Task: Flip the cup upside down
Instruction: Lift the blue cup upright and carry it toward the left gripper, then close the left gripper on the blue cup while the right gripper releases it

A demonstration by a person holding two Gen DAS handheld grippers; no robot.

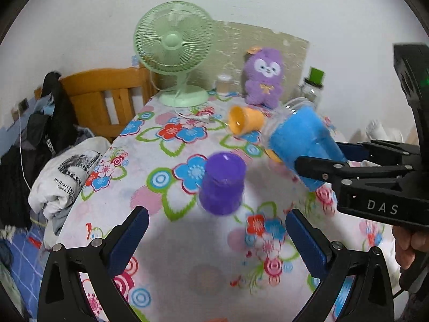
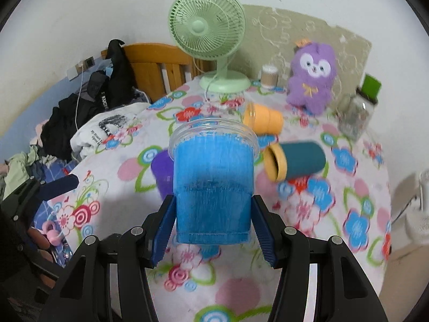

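Right wrist view, right tool (image 2: 213,222) clamping blue cup (image 2: 213,182), left tool (image 1: 217,237) agape

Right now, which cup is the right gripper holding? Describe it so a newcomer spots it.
Start at the green fan at the back of the floral table. Nearer the camera, the right gripper clamps the blue cup. Unlike its neighbours, it has a clear rim and is off the table.
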